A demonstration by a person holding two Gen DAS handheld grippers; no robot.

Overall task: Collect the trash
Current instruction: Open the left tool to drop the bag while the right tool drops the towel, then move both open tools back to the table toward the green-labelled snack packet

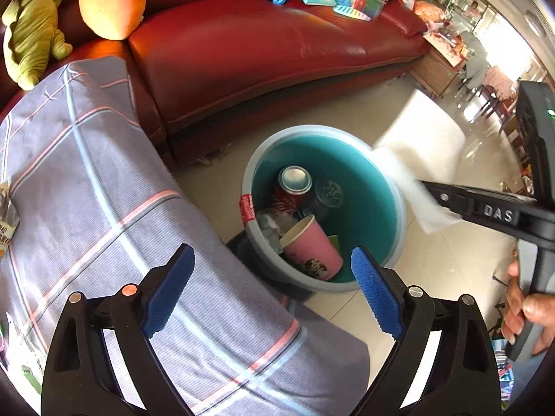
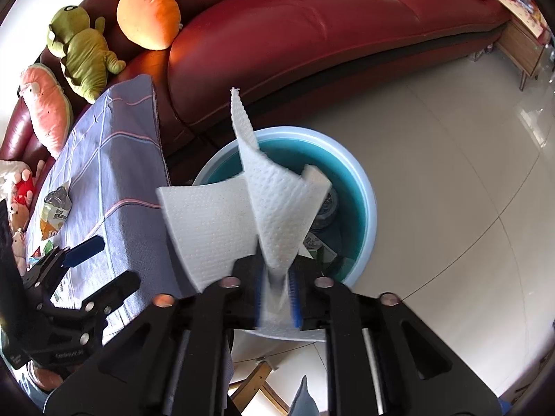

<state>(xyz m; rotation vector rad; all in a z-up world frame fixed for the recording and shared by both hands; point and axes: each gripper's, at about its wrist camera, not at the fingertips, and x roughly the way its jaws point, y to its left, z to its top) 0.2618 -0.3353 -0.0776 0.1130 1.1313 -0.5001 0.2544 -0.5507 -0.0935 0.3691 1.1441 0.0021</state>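
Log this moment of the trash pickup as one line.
left gripper: open, empty | right gripper: paper towel between jaws, above bin | bin: pink cup, can

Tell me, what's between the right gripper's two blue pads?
A white paper towel sits between the right gripper's pads, fanning out above the bin. The right wrist view shows it best.
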